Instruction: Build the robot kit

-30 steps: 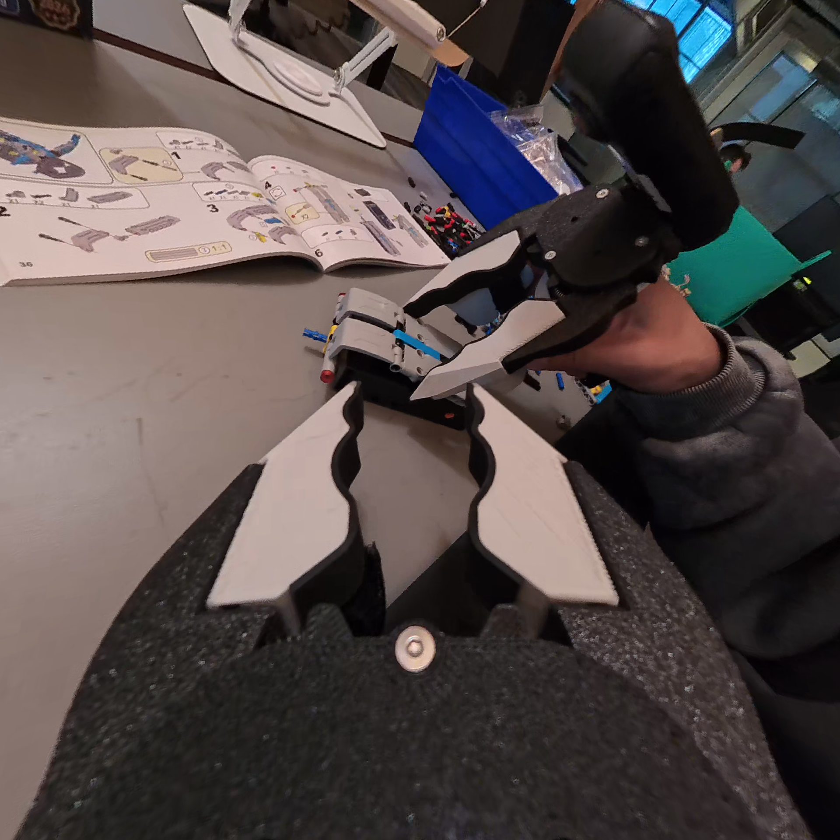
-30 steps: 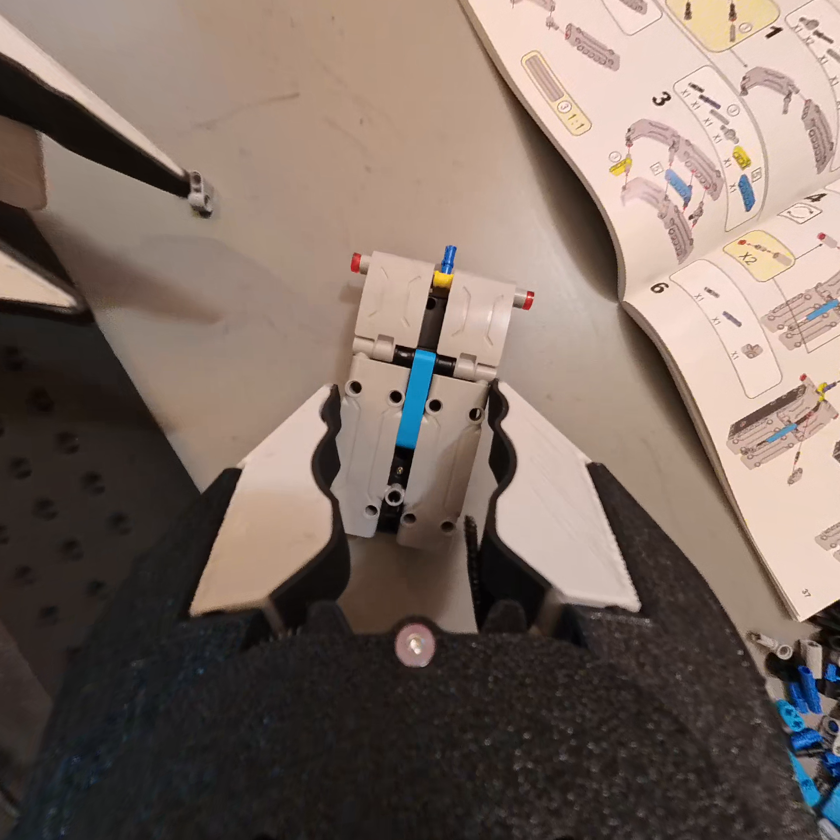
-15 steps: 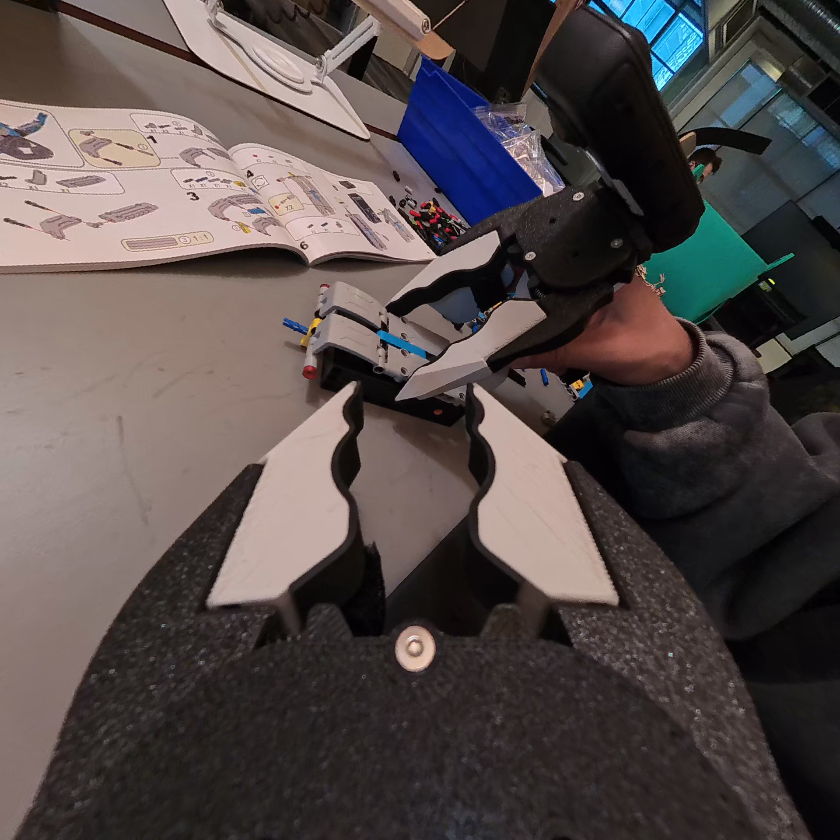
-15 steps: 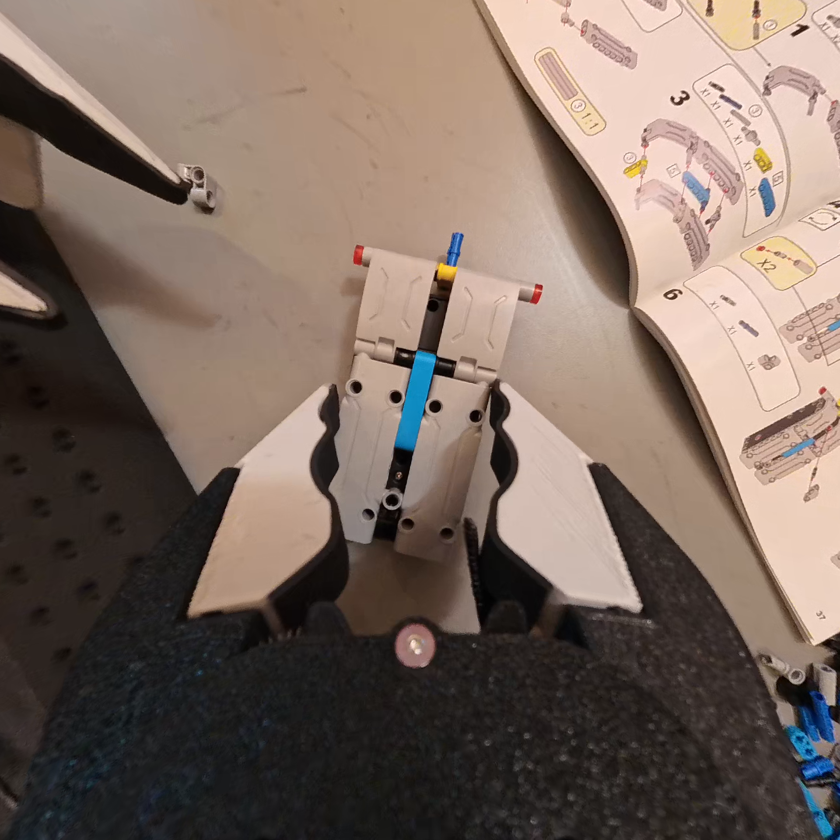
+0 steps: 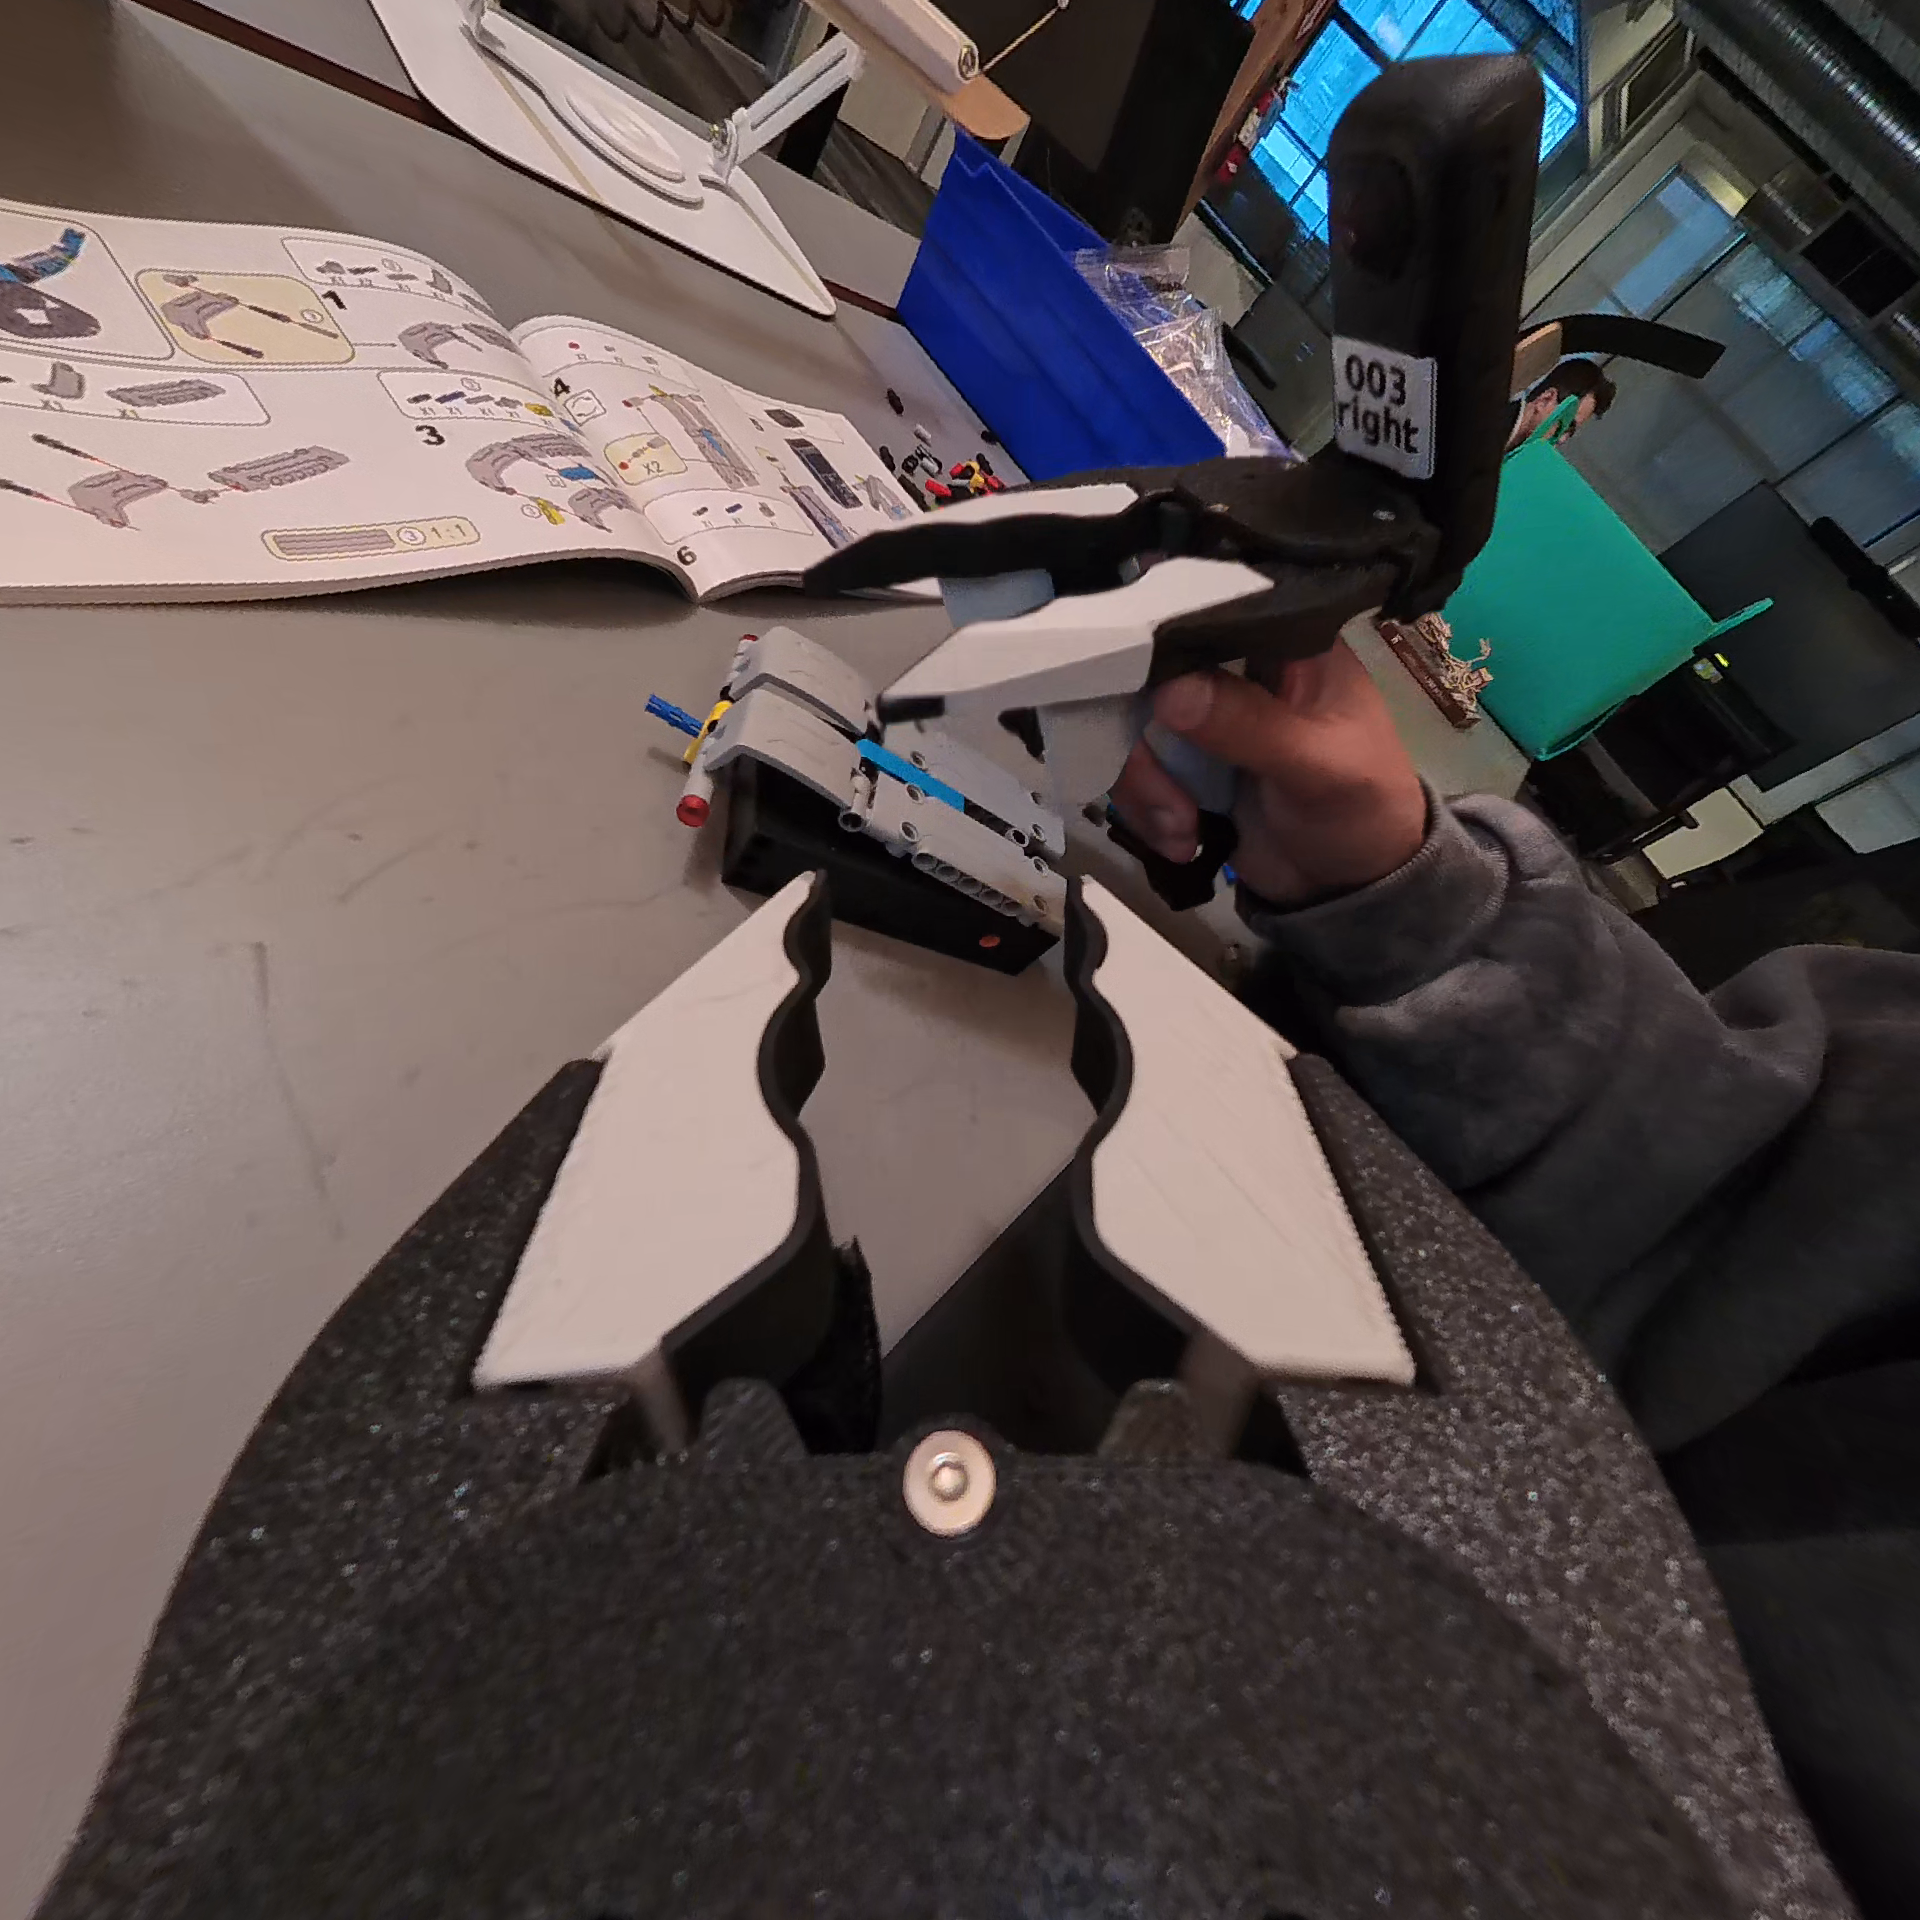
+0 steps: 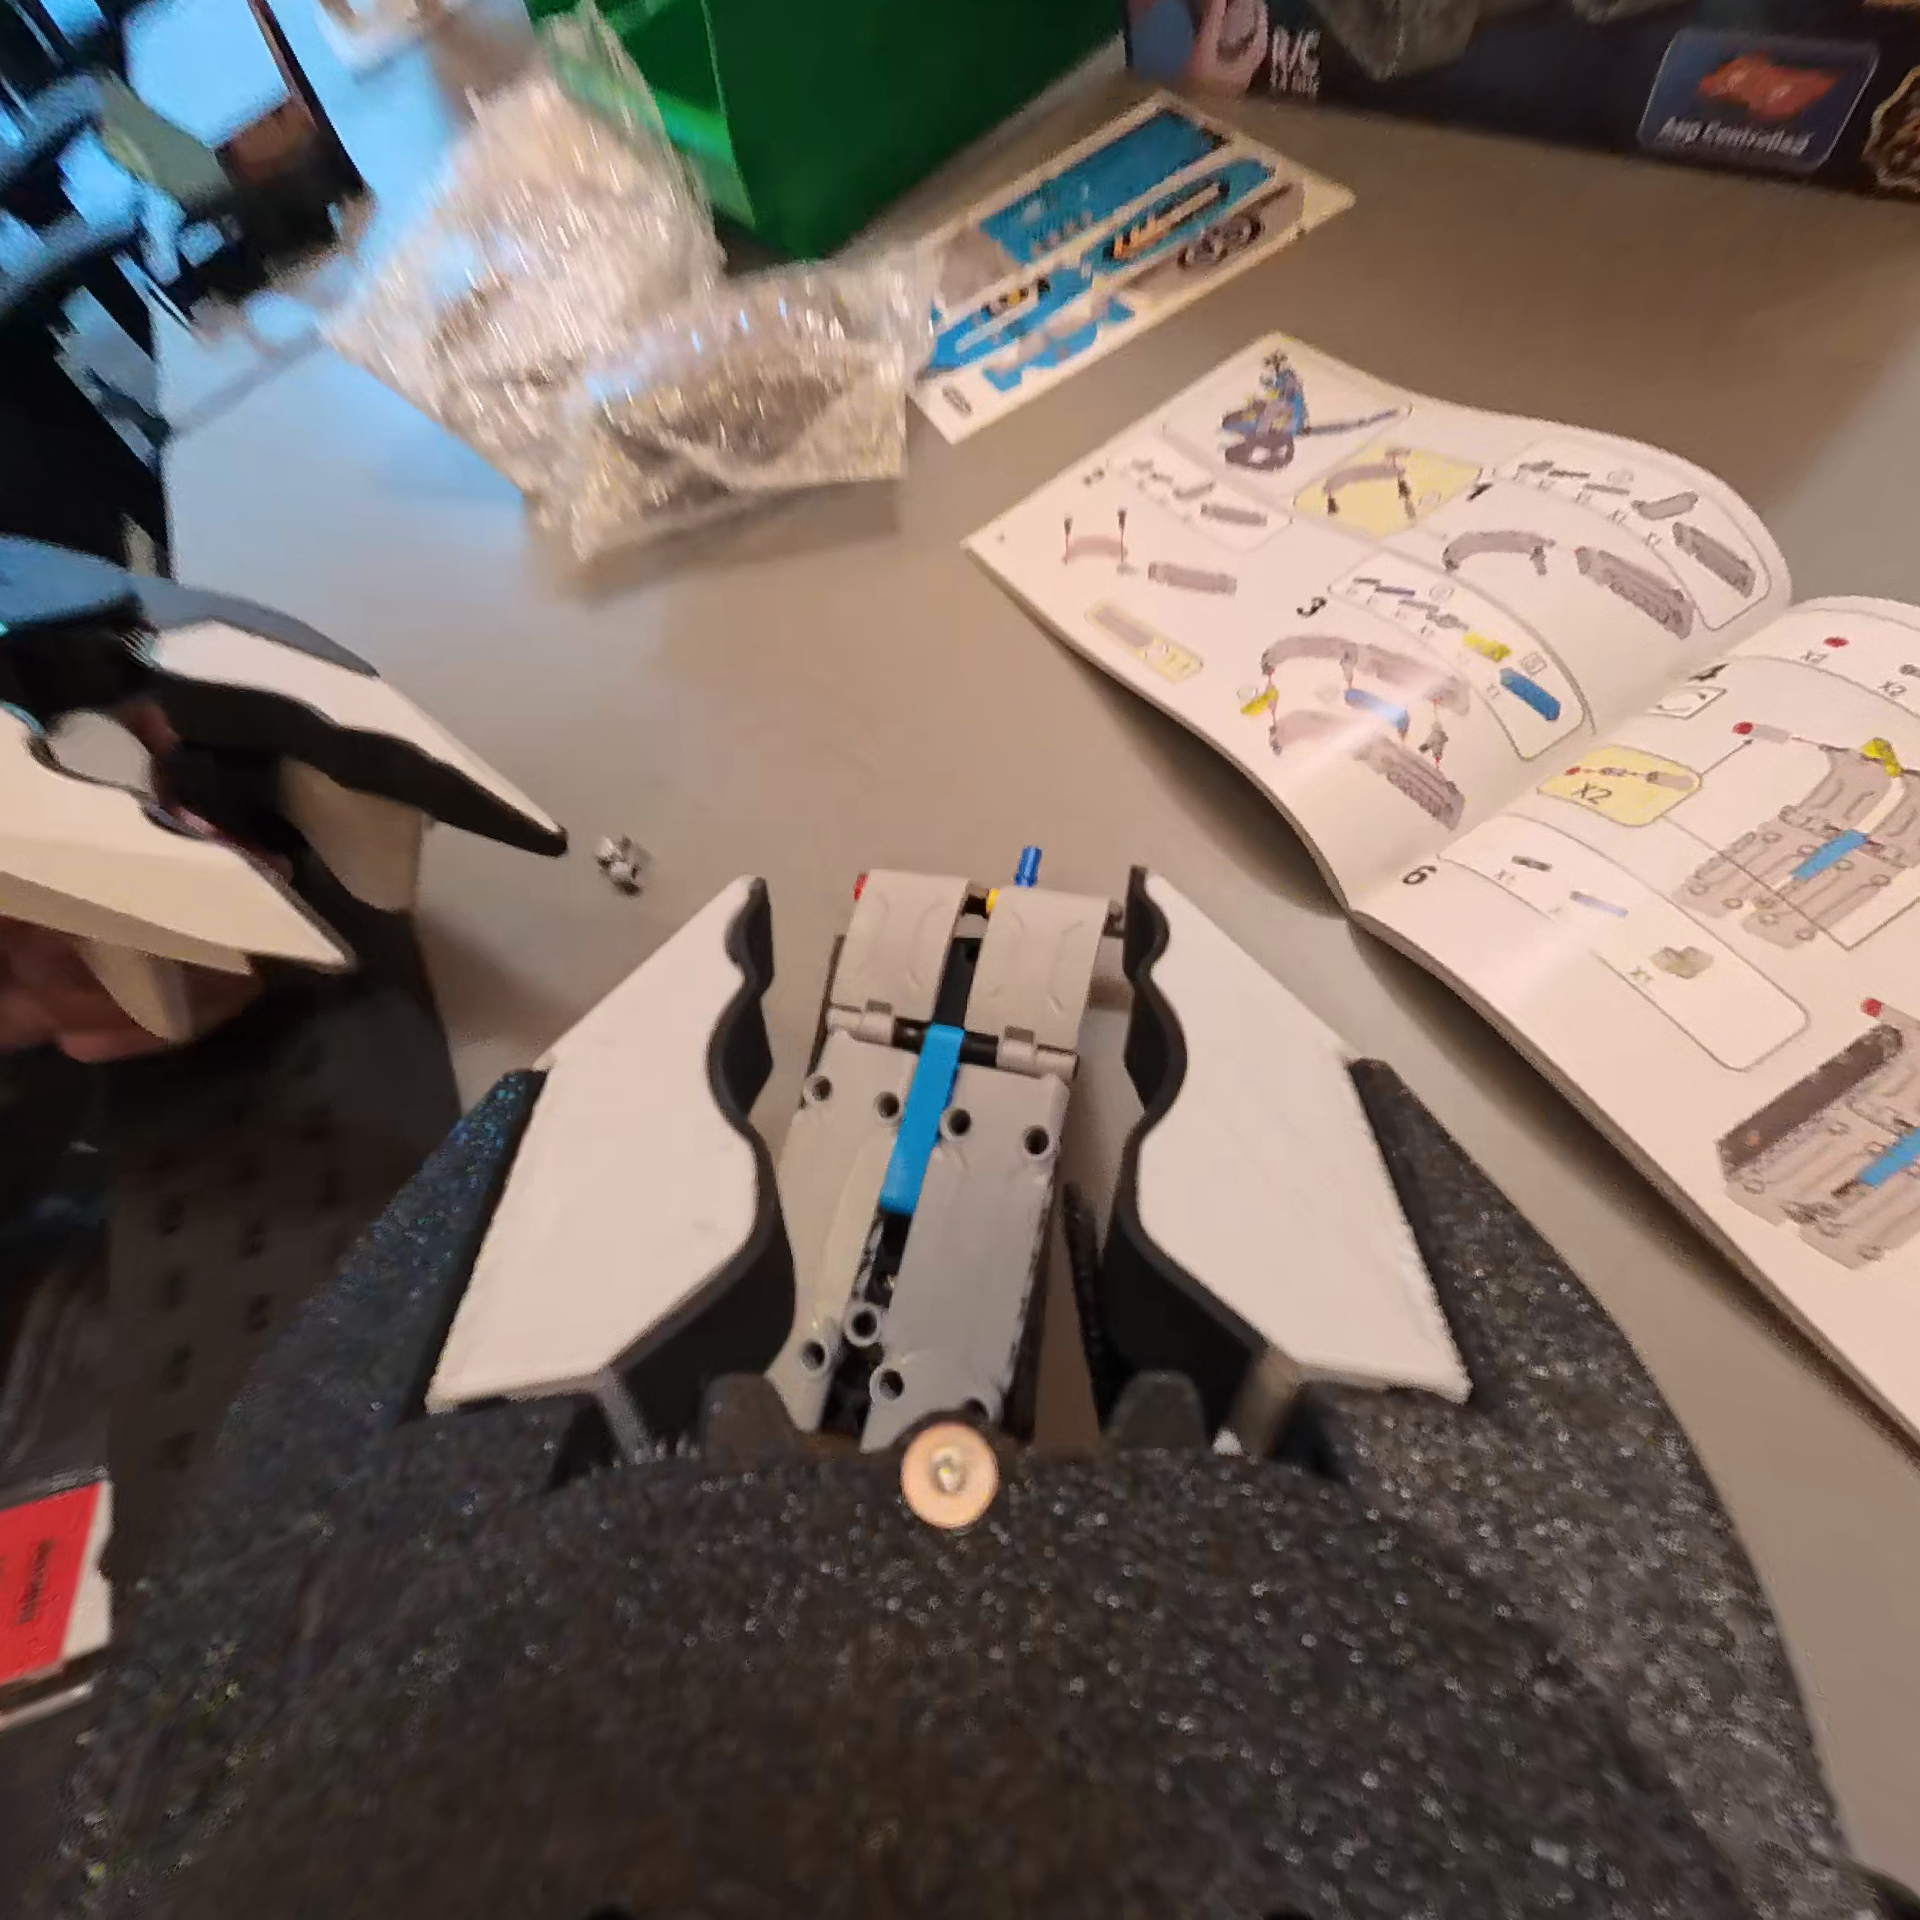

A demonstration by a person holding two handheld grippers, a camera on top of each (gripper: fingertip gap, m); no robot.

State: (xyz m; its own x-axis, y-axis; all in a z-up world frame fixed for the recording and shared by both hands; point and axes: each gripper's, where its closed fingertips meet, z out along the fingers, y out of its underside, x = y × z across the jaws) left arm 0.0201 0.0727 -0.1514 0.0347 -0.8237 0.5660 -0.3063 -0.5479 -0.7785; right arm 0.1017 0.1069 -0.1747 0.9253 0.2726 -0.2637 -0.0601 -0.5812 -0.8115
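Observation:
A grey brick assembly point(image 5: 894, 810) with a blue strip on a black base lies on the grey table point(image 5: 312, 935). My left gripper point(image 5: 945, 904) is open and empty, its tips just short of the assembly's near side. My right gripper point(image 5: 862, 644), held in a hand point(image 5: 1288, 769), hovers tilted over the assembly. In the right wrist view the right gripper point(image 6: 948, 894) is open, with a gap on each side of the assembly point(image 6: 935, 1122). The left gripper point(image 6: 452, 899) shows at the left there, next to a small grey piece point(image 6: 621, 860).
An open instruction booklet point(image 5: 312, 457) lies beyond the assembly and also shows in the right wrist view point(image 6: 1507, 727). A blue bin point(image 5: 1039, 343), loose small pieces point(image 5: 945, 473), clear plastic bags point(image 6: 644, 343), a sticker sheet point(image 6: 1122, 260) and a green box point(image 6: 852, 104) stand farther off. The left tips stand about 7 cm off the small grey piece point(image 6: 621, 860).
My right gripper has opened wider, letting go of the assembly, and tipped up from pointing down to nearly level. The assembly stays on the table. The left gripper has hardly moved.

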